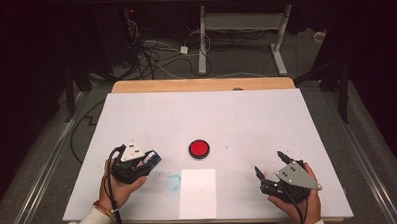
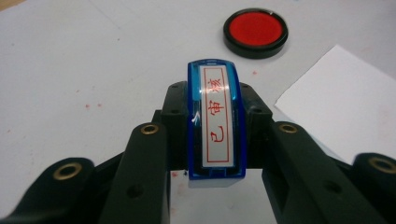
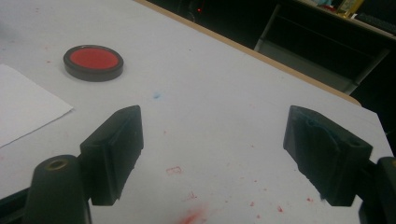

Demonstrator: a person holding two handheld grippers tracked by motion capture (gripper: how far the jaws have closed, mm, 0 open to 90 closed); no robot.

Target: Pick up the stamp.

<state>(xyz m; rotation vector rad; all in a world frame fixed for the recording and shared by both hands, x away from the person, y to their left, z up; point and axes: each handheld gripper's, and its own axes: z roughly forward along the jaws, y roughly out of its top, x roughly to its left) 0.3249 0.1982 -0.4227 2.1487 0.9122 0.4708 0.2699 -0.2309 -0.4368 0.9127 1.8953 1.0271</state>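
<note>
stamp (image 2: 215, 123) with blue housing is clamped between the jaws of the left gripper (image 1: 149, 159), at about 8 o'clock from the red ink pad (image 1: 199, 148). the white paper (image 1: 198, 193) lies at 6 o'clock from the pad, and i see no print on it yet. so picking up seems done; inking on the pad and pressing on the paper are probably left. the right gripper (image 1: 269, 162), at 4 o'clock from the pad, has its jaws spread apart with nothing between them.
</note>
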